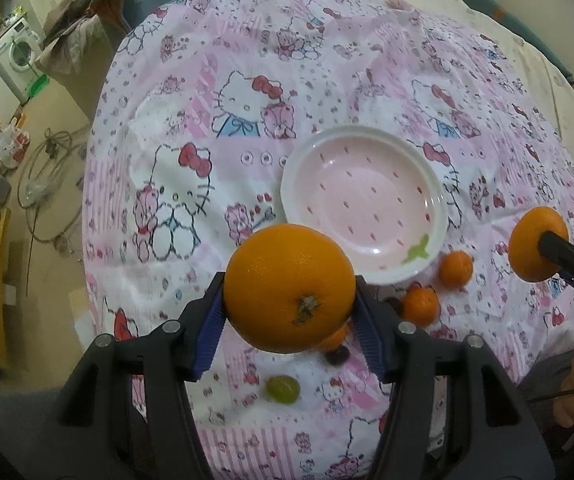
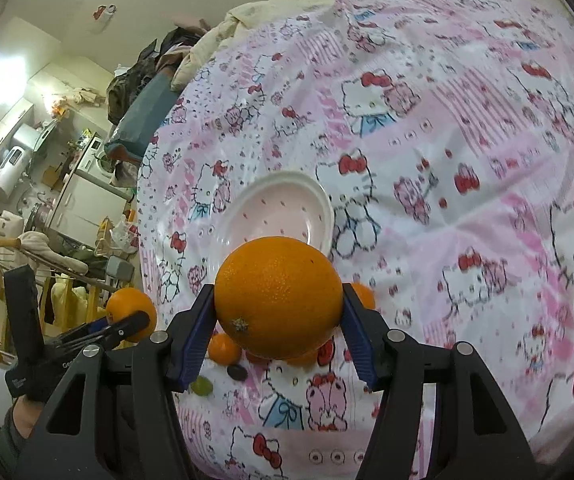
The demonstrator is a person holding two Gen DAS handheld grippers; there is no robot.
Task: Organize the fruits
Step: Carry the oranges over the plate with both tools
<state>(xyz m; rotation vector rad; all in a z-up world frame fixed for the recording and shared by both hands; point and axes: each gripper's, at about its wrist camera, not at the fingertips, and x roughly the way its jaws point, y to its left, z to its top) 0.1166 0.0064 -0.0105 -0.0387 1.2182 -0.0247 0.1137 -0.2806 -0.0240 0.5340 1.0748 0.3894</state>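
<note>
two oranges are off the cloth, one in each gripper. the left gripper (image 1: 289, 312) has its jaws partway apart, blue pads pressed on the flanks of a large orange (image 1: 289, 287) with its stem end toward the camera. the right gripper (image 2: 278, 322) clamps a second orange (image 2: 278, 298) the same way. both hang above the pink cartoon cloth (image 1: 191, 128), near the edge of the empty pink plate (image 1: 367, 200). below lie two small tangerines (image 1: 420, 305), a green grape (image 1: 283, 389) and what may be a dark grape (image 1: 336, 356), half hidden.
</note>
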